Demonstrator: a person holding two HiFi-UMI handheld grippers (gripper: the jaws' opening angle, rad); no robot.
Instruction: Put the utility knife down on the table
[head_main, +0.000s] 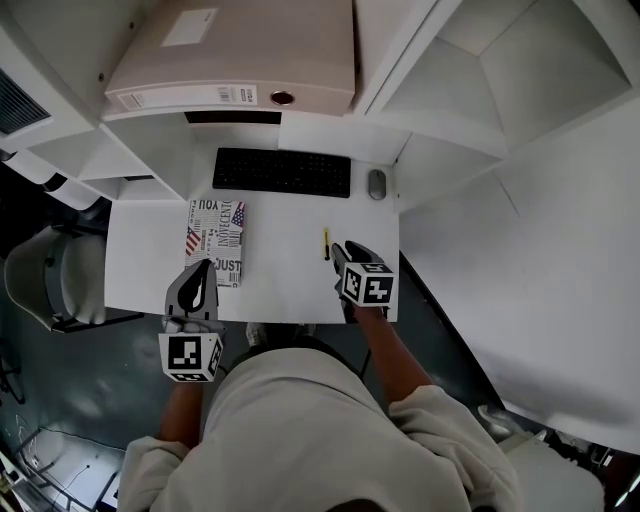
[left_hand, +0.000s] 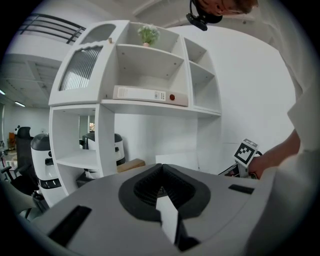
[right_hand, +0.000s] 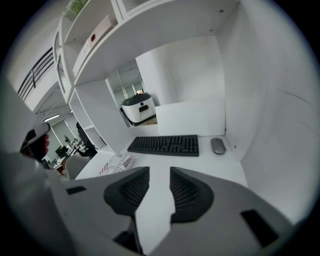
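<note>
Yellow is nearly all you can make out of the knife (head_main: 326, 243): from your head view it is a thin sliver with a darker near end, too small to show a blade or slider. It lies flat on the white table (head_main: 280, 275), long axis pointing toward the keyboard (head_main: 282, 172), just ahead and to the left of your right gripper (head_main: 343, 258). Whether the left jaw tip touches it cannot be told at this size. Only the head view shows the knife. Your right gripper's own view (right_hand: 154, 172) looks along the table to the keyboard and the mouse (right_hand: 218, 145), and its grey body blocks the strip of table nearest the jaws. There the two jaws stand apart with a narrow gap, bare table showing through and nothing between them. Your left gripper (head_main: 202, 268) hangs over the near left part of the table, its tip over the near end of the book (head_main: 215, 235), whose cover print is partly covered by it. Its view (left_hand: 161, 167) is tipped up at the shelves (left_hand: 150, 100), so no table surface shows there; the jaw tips meet with nothing held. Your shirt and forearms cut off the table's near edge in the head view.
</note>
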